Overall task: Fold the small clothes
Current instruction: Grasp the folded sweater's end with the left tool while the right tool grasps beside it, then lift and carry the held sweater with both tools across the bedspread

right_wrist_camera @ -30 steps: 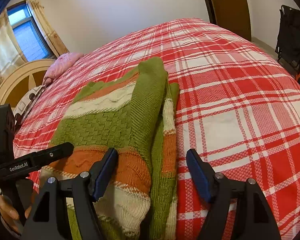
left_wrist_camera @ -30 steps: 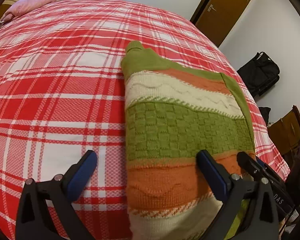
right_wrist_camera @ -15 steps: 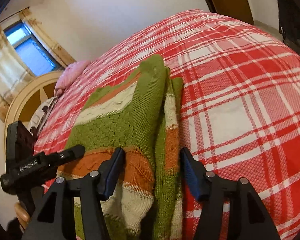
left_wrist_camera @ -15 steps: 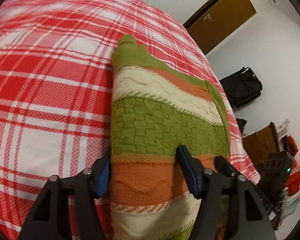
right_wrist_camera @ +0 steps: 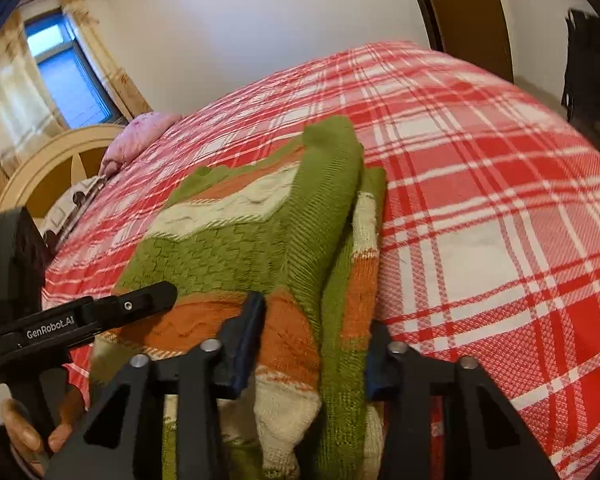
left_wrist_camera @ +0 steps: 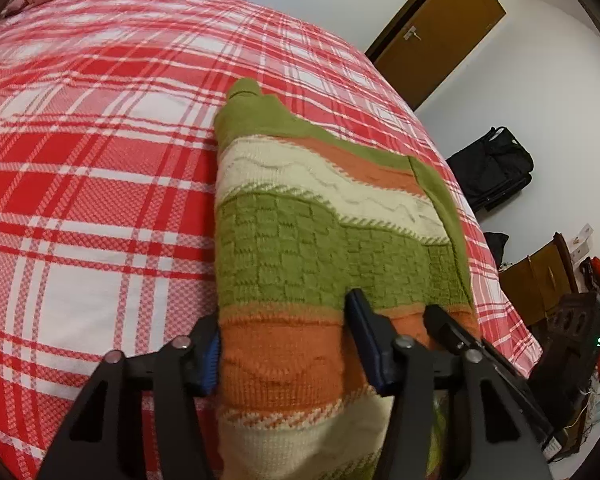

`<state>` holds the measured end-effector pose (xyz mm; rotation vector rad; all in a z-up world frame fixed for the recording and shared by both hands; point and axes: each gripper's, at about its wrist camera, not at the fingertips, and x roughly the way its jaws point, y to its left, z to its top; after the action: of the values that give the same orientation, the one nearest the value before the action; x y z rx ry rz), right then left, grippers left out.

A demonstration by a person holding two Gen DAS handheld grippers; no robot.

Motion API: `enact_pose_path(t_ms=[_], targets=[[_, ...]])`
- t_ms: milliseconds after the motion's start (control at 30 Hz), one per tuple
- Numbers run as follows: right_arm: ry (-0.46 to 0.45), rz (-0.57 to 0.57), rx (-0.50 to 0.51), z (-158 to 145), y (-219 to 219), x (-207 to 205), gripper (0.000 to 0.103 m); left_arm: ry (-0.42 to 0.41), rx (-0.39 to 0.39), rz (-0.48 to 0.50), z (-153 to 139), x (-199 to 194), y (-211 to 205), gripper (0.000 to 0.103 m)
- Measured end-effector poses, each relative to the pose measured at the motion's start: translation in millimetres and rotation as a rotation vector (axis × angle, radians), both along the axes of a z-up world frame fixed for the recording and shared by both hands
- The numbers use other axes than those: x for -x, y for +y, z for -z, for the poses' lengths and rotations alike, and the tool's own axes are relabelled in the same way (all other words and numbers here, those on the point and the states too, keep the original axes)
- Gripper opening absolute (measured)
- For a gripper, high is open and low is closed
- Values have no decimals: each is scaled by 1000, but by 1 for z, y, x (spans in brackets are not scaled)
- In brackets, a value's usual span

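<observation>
A striped knit sweater [left_wrist_camera: 320,248] in green, orange and cream lies folded lengthwise on the red plaid bed [left_wrist_camera: 100,160]. My left gripper [left_wrist_camera: 286,344] straddles its near left edge at the orange band. Its jaws are closing, and the bunched knit fills the gap and touches both pads. In the right wrist view the sweater [right_wrist_camera: 236,248] shows a green sleeve folded over its top. My right gripper [right_wrist_camera: 310,348] is closing over the near right edge, with the layered fabric pressed between its blue pads. The sweater's near hem is hidden under both grippers.
A pink pillow [right_wrist_camera: 140,140] and a curved headboard [right_wrist_camera: 40,168] are at the bed's far end. A brown door [left_wrist_camera: 440,28], black bags [left_wrist_camera: 492,164] and furniture [left_wrist_camera: 540,276] stand off the right side. A hand [right_wrist_camera: 24,428] holds the left gripper's handle.
Both grippers' jaws have narrowed from wide apart onto the sweater's near edges. The fabric between them has bunched up. The sweater has kept its place on the bed.
</observation>
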<state>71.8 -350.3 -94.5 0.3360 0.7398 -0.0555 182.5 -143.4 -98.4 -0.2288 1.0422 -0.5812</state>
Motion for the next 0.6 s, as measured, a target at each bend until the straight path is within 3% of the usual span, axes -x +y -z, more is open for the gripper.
enact_pose_path(t_ms=[100, 200, 600], targets=[[-2, 8, 75, -8, 11, 4, 30, -63, -64, 10, -9, 9, -8, 41], [-17, 13, 69, -14, 13, 13, 29, -122, -122, 12, -19, 22, -14, 38], [-75, 50, -29, -36, 23, 84, 29, -129, -126, 36, -30, 69, 3, 38]])
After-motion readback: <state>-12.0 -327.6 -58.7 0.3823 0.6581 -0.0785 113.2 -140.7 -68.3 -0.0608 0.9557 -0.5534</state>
